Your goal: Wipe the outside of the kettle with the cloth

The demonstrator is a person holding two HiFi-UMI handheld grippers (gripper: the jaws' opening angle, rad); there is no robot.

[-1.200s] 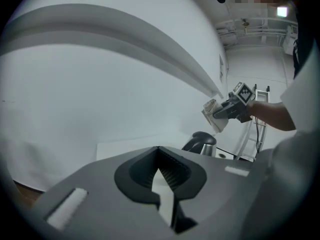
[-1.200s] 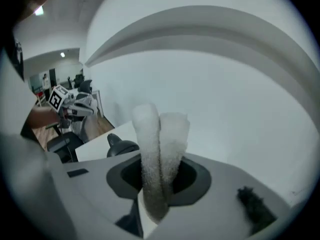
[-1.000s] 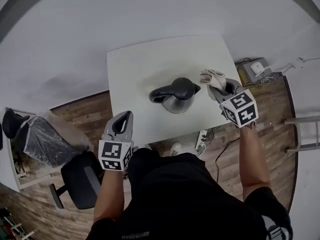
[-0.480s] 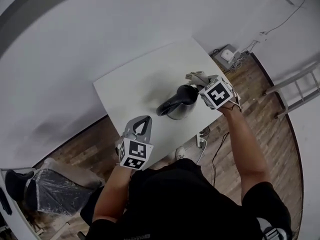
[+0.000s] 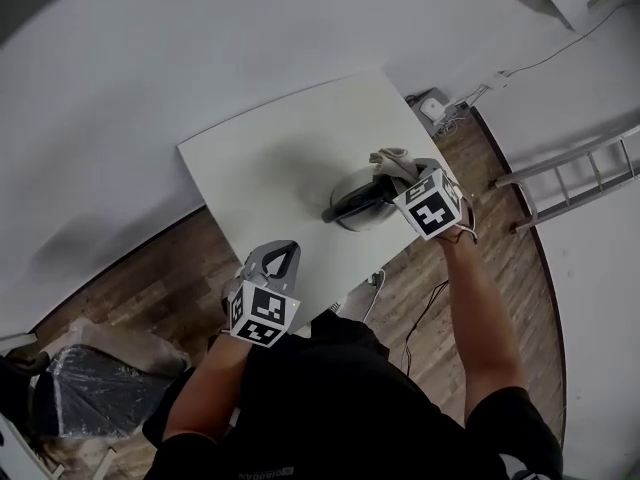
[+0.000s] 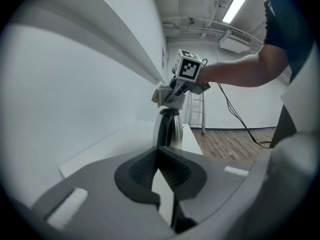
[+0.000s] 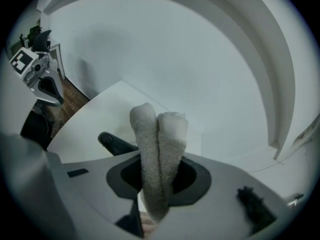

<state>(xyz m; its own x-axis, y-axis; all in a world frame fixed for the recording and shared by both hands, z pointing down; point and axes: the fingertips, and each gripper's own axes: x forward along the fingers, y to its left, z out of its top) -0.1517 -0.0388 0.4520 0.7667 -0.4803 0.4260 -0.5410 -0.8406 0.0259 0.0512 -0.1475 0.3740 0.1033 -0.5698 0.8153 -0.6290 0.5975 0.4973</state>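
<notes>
A steel kettle with a black lid and handle stands near the right edge of the white table. My right gripper is shut on a folded beige cloth and holds it against the kettle's top on the far side. In the right gripper view the cloth sticks up between the jaws, and the kettle handle shows to its left. My left gripper hovers at the table's near edge, shut and holding nothing. In the left gripper view the kettle stands straight ahead with the cloth above it.
A ladder stands to the right on the wood floor. A power box with cables lies behind the table's far right corner. A plastic-wrapped bundle sits at the lower left. White wall lies behind the table.
My right gripper has carried the cloth from beside the kettle onto its top. The left gripper has stayed shut near the table's front edge. The head camera has turned.
</notes>
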